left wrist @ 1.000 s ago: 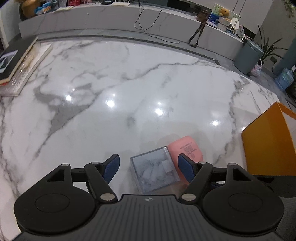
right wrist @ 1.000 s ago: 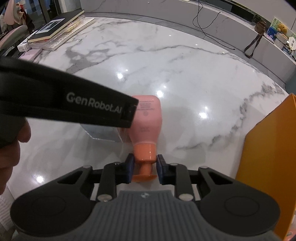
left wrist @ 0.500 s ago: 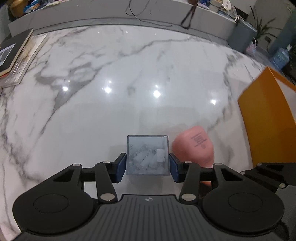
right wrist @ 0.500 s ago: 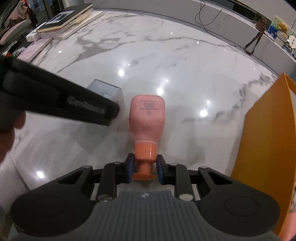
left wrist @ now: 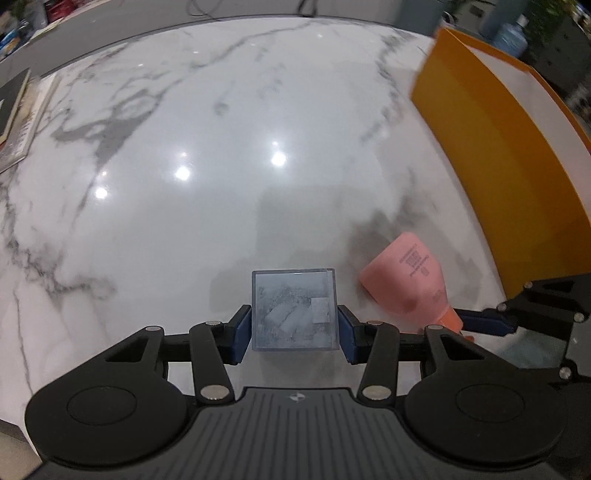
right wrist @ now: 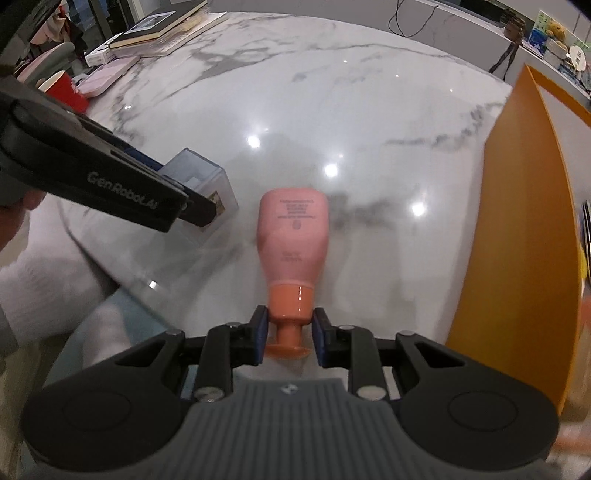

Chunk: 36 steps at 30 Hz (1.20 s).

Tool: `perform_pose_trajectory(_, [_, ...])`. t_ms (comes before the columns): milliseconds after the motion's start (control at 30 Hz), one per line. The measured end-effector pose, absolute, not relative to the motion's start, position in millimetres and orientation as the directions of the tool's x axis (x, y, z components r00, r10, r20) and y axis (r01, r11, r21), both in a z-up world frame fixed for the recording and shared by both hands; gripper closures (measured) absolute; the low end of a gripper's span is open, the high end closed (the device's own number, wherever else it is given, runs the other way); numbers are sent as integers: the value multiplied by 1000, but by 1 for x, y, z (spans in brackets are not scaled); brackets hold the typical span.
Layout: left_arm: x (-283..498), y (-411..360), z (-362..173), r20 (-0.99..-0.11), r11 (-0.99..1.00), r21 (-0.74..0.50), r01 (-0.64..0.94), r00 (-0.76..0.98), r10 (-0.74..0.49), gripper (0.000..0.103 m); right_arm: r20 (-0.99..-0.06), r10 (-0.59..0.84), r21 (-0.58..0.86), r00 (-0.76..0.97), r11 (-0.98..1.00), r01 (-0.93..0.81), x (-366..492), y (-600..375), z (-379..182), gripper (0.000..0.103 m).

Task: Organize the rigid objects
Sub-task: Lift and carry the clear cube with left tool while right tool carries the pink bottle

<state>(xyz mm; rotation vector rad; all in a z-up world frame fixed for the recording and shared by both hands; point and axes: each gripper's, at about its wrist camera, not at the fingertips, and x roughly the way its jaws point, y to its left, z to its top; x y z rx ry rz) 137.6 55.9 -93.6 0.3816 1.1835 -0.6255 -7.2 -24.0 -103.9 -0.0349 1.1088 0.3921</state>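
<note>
My left gripper (left wrist: pixel 293 334) is shut on a clear plastic box (left wrist: pixel 293 308), its blue pads pressed to the box's two sides above the marble table (left wrist: pixel 221 166). My right gripper (right wrist: pixel 290 334) is shut on the orange cap end of a pink bottle (right wrist: pixel 293 236), which points away from me over the table. In the left wrist view the pink bottle (left wrist: pixel 408 278) hangs just right of the box, with the right gripper (left wrist: pixel 476 321) behind it. From the right wrist view the clear box (right wrist: pixel 199 177) sits left of the bottle, partly hidden by the left gripper's black arm.
An orange bin (left wrist: pixel 509 155) with a white inside stands at the table's right side, also the orange bin (right wrist: pixel 517 229) right of the bottle. Books (right wrist: pixel 159 26), a pink case (right wrist: pixel 107 74) and a red cup (right wrist: pixel 62 88) lie at the far left. A sleeve (right wrist: pixel 48 295) shows lower left.
The left gripper closed on the clear box and lifted it. Both grippers have carried their objects toward the orange bin, which now looms larger. The bottle stays held by its cap.
</note>
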Motion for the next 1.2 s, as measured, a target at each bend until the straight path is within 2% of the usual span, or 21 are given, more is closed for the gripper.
perform_pose_trajectory(233, [125,58,-95,-929,762,-35,647,259,-263,48,-861,291,153,418,931,-332,-20,-24,-103,77])
perform_pose_trajectory(333, [123,59,-96,-923,761,-30,648,275,-270,43,-852,263,112,453,936,-333,-20,-22,-100,55])
perform_pose_trajectory(367, [123,60,-97,-921,759,-30,651,277,-274,34,-848,254,99,465,938,-332,-20,-21,-99,47])
perform_pose_trajectory(400, [122,60,-97,-918,757,-31,652,281,-279,30,-842,253,92,476,938,-335,-20,-20,-99,44])
perform_pose_trajectory(433, [122,61,-98,-916,760,-26,649,289,-278,27,-835,260,91,484,934,-344,-19,-19,-98,44])
perform_pose_trajectory(633, [123,58,-107,-919,754,-21,656,284,-272,29,-815,251,54,523,931,-362,-9,-11,-101,44])
perform_pose_trajectory(733, [124,58,-113,-923,751,-35,660,267,-277,33,-818,258,77,514,934,-348,-3,-13,-106,45])
perform_pose_trajectory(767, [125,58,-114,-924,750,-37,661,264,-278,37,-819,261,82,512,935,-345,-1,-13,-107,46])
perform_pose_trajectory(967, [127,59,-115,-913,743,-34,669,281,-295,47,-817,287,125,500,935,-333,5,-14,-115,57])
perform_pose_trajectory(1000, [126,58,-115,-913,740,-30,672,283,-294,48,-817,288,127,499,935,-332,5,-14,-116,60])
perform_pose_trajectory(1200, [123,54,-112,-908,718,-4,696,298,-294,50,-811,288,127,509,936,-328,3,-14,-116,61])
